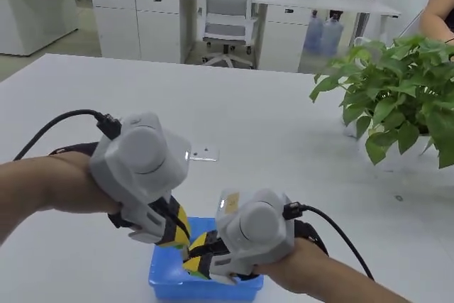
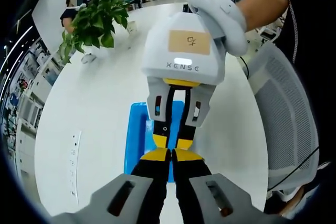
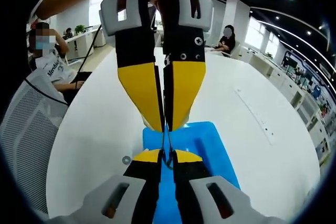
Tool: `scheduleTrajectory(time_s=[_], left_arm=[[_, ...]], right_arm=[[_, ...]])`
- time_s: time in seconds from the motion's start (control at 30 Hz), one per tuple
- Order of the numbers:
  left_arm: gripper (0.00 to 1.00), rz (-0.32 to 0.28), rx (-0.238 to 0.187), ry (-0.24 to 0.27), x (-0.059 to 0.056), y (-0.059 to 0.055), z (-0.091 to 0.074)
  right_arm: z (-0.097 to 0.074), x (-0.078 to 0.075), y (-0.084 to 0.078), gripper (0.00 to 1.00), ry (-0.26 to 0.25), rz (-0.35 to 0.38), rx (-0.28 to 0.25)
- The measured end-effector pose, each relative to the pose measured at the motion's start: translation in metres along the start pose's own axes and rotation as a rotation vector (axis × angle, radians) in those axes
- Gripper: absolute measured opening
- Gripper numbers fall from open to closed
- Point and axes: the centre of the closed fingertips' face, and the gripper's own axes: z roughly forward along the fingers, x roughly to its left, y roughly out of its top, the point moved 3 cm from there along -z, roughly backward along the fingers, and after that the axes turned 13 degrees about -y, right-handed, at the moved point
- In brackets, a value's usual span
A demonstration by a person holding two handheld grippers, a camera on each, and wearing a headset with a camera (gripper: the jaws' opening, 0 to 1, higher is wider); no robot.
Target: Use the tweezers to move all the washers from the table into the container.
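Left tongs [image 3: 164, 127] and right tongs [image 3: 167, 157] both pinched the thin tweezers [image 3: 166, 142] tip to tip over the blue container [image 3: 218, 153], seemingly so anything released would land inside.

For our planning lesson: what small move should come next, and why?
Likely carry the claws over to the washer lying on the table beside the blue container: the left claw and right claw meet tip to tip, shut, above the container, with that washer outside it.
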Motion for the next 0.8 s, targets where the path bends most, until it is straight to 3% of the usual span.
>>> scheduleTrajectory(time_s=[0.8], left_arm=[[0.06,-0.020,-0.020,-0.011,0.011,-0.014,0.020]], right_arm=[[0.016,-0.003,-0.021,0.10,0.031,0.005,0.052]])
